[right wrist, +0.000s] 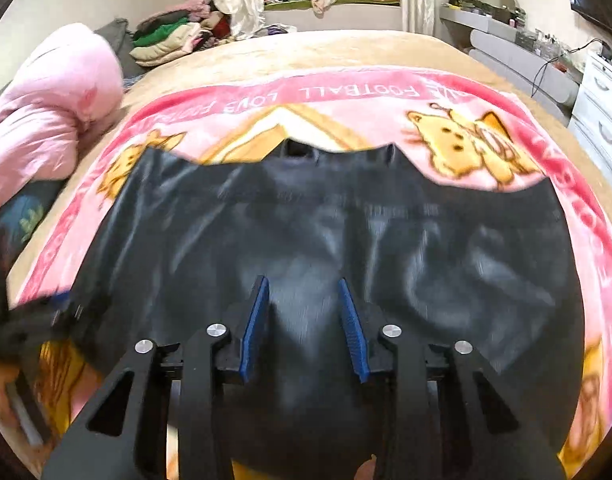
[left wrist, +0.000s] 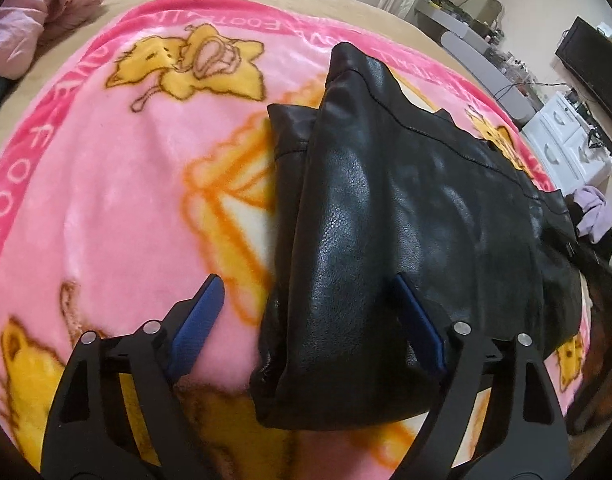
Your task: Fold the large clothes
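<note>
My left claw (left wrist: pixel 307 304) is spread wide, pinching nothing, one blue pad over the pink blanket (left wrist: pixel 118 200), the other over the black leather jacket (left wrist: pixel 405 208). My right claw (right wrist: pixel 304 316) is parted too, hovering empty over the jacket (right wrist: pixel 306 240), though that view is blurred. The jacket lies flat on the cartoon blanket (right wrist: pixel 485 120) on the bed (right wrist: pixel 325 50), a pink quilt (right wrist: pixel 46 120) bunched at the left

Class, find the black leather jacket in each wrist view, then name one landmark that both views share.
Left wrist view: black leather jacket fills centre-right, folded, between the open left tongs.
Right wrist view: it spreads across the middle, beyond the open right tongs.
Shared landmark: pink cartoon blanket underneath.
</note>
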Demonstrator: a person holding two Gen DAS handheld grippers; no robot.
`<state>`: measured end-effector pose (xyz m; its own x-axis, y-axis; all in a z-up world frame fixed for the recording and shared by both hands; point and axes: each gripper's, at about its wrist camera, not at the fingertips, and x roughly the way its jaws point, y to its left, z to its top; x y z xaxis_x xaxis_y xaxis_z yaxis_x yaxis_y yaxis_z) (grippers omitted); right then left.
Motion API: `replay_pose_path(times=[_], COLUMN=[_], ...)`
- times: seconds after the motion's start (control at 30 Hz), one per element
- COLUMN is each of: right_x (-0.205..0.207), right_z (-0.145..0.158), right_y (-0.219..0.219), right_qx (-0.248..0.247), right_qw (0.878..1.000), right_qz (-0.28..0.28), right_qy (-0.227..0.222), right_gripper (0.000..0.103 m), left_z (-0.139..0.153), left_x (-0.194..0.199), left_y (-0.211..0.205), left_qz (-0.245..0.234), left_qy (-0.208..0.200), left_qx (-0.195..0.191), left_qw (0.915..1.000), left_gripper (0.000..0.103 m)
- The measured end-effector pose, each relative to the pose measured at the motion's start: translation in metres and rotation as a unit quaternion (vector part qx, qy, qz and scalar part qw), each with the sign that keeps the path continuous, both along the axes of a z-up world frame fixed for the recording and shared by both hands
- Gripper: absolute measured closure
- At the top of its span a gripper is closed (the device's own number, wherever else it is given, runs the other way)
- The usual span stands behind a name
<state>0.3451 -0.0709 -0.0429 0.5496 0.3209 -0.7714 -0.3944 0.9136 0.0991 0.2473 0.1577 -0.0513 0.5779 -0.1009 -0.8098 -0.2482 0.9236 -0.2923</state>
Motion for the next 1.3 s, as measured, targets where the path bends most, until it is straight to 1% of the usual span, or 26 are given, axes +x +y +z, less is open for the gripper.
replay_pose_path(times=[0.1,0.17,0.23,0.27,0.33,0.43,0.53,0.6,0.63,0.67,0.73,0.8,0.87,0.9,0.97,1.0,1.03,1.07,1.1,1.13,1.2,1.27,1.3], right_x=[0.028,0.045,0.06,0.067,0.07,0.066,0.059,0.042,0.031,0.015,-0.007,-0.028,-0.037,-0.039,-0.041,-0.044,-0.048,-0.054,-0.061,-0.068,-0.085,-0.1,-0.108], right_z=[-0.001,-0.005,-0.019,-0.029,-0.043,-0.046,-0.035,-0.021,-0.015,-0.009,-0.004,-0.008,-0.017,-0.027,-0.04,-0.039,-0.034,-0.029,-0.022,-0.017,-0.008,-0.004,-0.004], right_y=[0.01,0.015,0.018,0.021,0.025,0.027,0.017,0.008,0.007,0.005,0.005,0.005,0.007,0.008,0.007,0.008,0.011,0.013,0.016,0.02,0.033,0.047,0.055], right_qx=[-0.003,-0.014,-0.026,-0.036,-0.048,-0.055,-0.029,0.003,0.014,0.017,0.019,0.022,0.015,0.01,0.014,0.012,0.009,0.011,0.022,0.03,0.025,0.014,0.003], right_qw=[1.0,0.999,0.998,0.997,0.997,0.997,0.999,1.0,1.0,1.0,1.0,0.999,0.999,0.999,0.999,0.999,0.999,0.999,0.998,0.997,0.994,0.99,0.987], right_qz=[-0.018,-0.033,-0.045,-0.043,-0.04,-0.038,-0.032,-0.021,-0.01,0.003,0.02,0.037,0.041,0.039,0.028,0.027,0.032,0.041,0.057,0.071,0.1,0.129,0.141], right_qy=[-0.002,0.006,0.032,0.053,0.053,0.037,0.027,0.017,0.009,-0.001,-0.006,0.003,0.019,0.03,0.032,0.024,0.014,0.004,-0.005,-0.013,-0.038,-0.061,-0.074], right_gripper=[0.071,0.071,0.071,0.071,0.071,0.071,0.071,0.072,0.072,0.072,0.072,0.072,0.072,0.072,0.072,0.07,0.061,0.055,0.044,0.037,0.03,0.022,0.016], left_z=[-0.001,-0.001,0.001,0.001,0.002,0.005,0.012,0.018,0.022,0.024,0.027,0.03,0.032,0.033,0.036,0.038,0.04,0.041,0.042,0.044,0.045,0.047,0.048], left_x=[-0.001,-0.001,-0.001,-0.001,-0.001,0.0,0.001,0.0,-0.001,0.0,0.001,0.001,0.001,0.0,-0.001,-0.002,-0.002,-0.002,-0.002,-0.001,0.001,0.004,0.006], left_y=[0.001,0.001,0.0,0.0,-0.001,-0.004,-0.005,-0.007,-0.007,-0.007,-0.006,-0.005,-0.002,-0.002,0.0,0.001,0.002,0.003,0.003,0.005,0.007,0.011,0.014], left_qz=[0.0,-0.002,-0.004,-0.004,-0.006,-0.007,-0.008,-0.008,-0.007,-0.006,-0.003,0.0,0.003,0.005,0.009,0.011,0.013,0.014,0.015,0.02,0.023,0.027,0.028], left_qy=[-0.002,-0.003,-0.006,-0.007,-0.01,-0.01,-0.009,-0.015,-0.018,-0.019,-0.02,-0.02,-0.02,-0.02,-0.021,-0.022,-0.023,-0.023,-0.023,-0.021,-0.02,-0.018,-0.015], left_qx=[-0.003,0.001,0.006,0.008,0.011,0.018,0.029,0.038,0.043,0.047,0.06,0.066,0.068,0.069,0.071,0.072,0.075,0.08,0.084,0.091,0.096,0.104,0.108], left_qw=[1.0,1.0,1.0,0.9999,0.9999,0.9998,0.9995,0.9991,0.9989,0.9987,0.998,0.9976,0.9975,0.9974,0.9972,0.9971,0.9968,0.9964,0.9961,0.9954,0.9949,0.9941,0.9936], left_gripper=[0.026,0.026,0.026,0.026,0.026,0.025,0.024,0.024,0.022,0.021,0.02,0.02,0.02,0.02,0.017,0.016,0.014,0.013,0.01,0.01,0.01,0.01,0.01])
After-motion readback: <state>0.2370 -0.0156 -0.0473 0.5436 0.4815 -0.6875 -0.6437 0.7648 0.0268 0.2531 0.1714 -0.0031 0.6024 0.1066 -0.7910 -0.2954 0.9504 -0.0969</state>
